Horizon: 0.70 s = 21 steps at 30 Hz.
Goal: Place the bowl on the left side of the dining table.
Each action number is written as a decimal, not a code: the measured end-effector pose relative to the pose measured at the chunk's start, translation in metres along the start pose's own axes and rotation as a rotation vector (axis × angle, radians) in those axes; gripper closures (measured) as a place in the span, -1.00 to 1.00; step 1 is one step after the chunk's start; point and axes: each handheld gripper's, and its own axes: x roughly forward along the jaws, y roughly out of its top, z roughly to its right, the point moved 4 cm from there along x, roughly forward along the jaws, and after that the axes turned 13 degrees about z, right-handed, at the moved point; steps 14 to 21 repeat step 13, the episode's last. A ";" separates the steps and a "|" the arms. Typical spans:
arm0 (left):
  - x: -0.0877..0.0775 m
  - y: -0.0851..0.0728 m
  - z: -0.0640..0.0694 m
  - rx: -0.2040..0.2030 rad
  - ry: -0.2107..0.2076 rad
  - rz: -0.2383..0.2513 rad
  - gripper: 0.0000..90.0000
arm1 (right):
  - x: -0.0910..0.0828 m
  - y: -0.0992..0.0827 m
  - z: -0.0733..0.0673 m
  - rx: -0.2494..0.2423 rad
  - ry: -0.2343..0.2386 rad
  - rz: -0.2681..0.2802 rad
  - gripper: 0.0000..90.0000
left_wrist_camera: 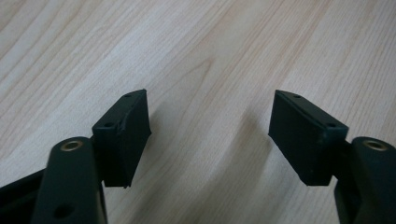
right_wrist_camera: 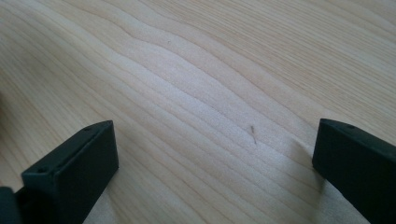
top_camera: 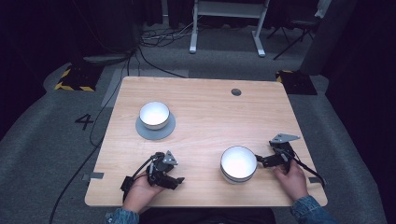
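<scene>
**Two bowls on the table, both grippers empty-handed**

Nearest the high camera, at the table's (top_camera: 205, 121) front edge, the person's hands rest on the wood, one gripper in each. On the left, the left gripper (top_camera: 176, 180) lies low over bare tabletop, its jaws spread wide with nothing between them; its own view looks onto wood grain past the two black pads (left_wrist_camera: 126, 135). Farther back on that side, a white bowl (top_camera: 154, 115) sits on a grey saucer (top_camera: 155, 129), well apart from either hand.

Toward the right, a second white bowl (top_camera: 238, 164) stands directly on the wood. Just beside its right rim is the right gripper (top_camera: 258, 159), jaws also apart and empty, pointing at the bowl without visibly touching it.

This near bowl looks like glazed ceramic: stiff, probably fairly heavy, smooth and slippery, and likely to chip if knocked. A pinch across the rim wall, one pad inside and one outside, seems the surest hold, taken squarely so it does not tip.
</scene>
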 end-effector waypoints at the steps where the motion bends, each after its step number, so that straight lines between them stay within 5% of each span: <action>1: 0.001 -0.003 0.001 0.005 -0.005 0.015 -0.43 | 0.000 0.000 0.000 0.004 -0.001 0.001 -0.99; 4: 0.007 -0.009 0.002 0.086 -0.037 0.088 -0.65 | 0.000 0.000 0.000 0.003 -0.001 0.001 -0.99; 21: 0.008 -0.008 0.001 0.087 -0.031 0.089 -0.72 | 0.000 0.000 0.000 0.004 -0.001 0.001 -0.99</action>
